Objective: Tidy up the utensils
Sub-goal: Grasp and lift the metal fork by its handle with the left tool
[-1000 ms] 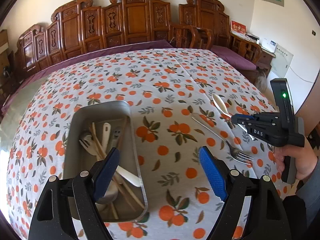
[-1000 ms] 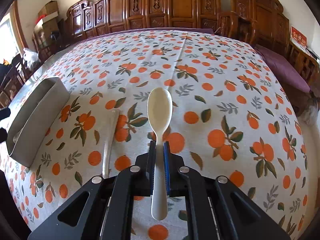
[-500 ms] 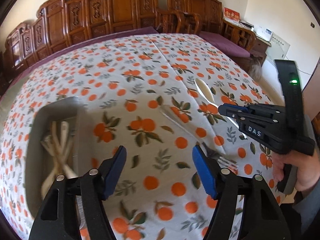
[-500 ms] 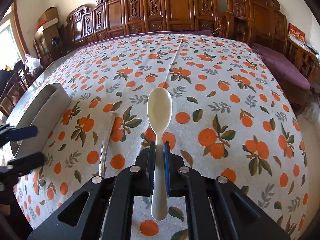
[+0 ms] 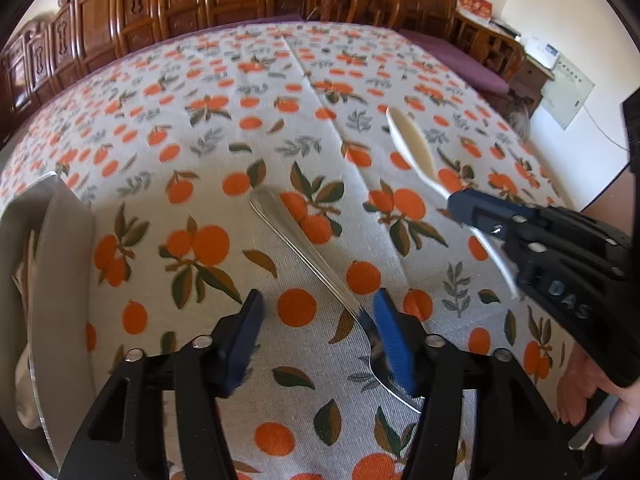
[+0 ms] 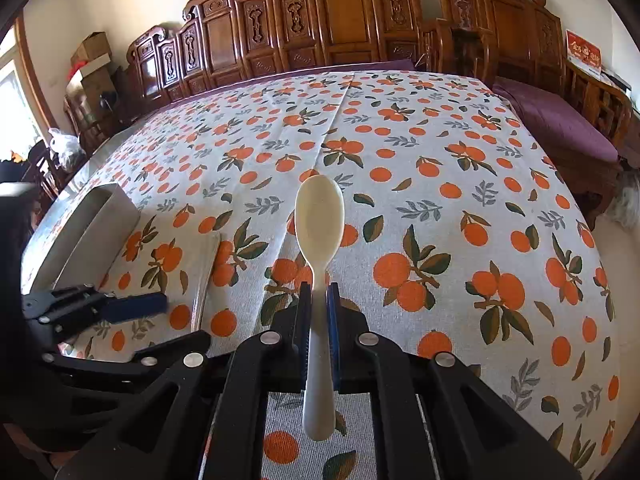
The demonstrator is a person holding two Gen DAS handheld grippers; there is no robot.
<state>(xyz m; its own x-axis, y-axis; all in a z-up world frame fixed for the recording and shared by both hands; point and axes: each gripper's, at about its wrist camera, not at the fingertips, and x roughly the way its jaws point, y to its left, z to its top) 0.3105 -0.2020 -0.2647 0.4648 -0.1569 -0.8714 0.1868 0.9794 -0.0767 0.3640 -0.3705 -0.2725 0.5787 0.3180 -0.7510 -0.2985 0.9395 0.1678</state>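
Observation:
A metal fork (image 5: 304,248) lies slantwise on the orange-print tablecloth. My left gripper (image 5: 320,332) hangs low over its tine end with the jaws closing. The fork's neck runs between the jaws, close to the blue right pad, and neither pad presses on it. My right gripper (image 6: 318,300) is shut on the handle of a white spoon (image 6: 320,216), which it holds above the cloth with the bowl pointing forward. That spoon (image 5: 408,144) and the right gripper (image 5: 472,208) also show at the right of the left wrist view.
A metal tray (image 5: 60,272) with several utensils in it stands at the left; its wall (image 6: 92,224) shows in the right wrist view too. Carved wooden chairs (image 6: 340,12) line the table's far side. A hand (image 5: 592,392) grips the right tool.
My left gripper has swung right from above the tray and come down over the fork, and its jaws have narrowed. The right gripper has kept the spoon almost still.

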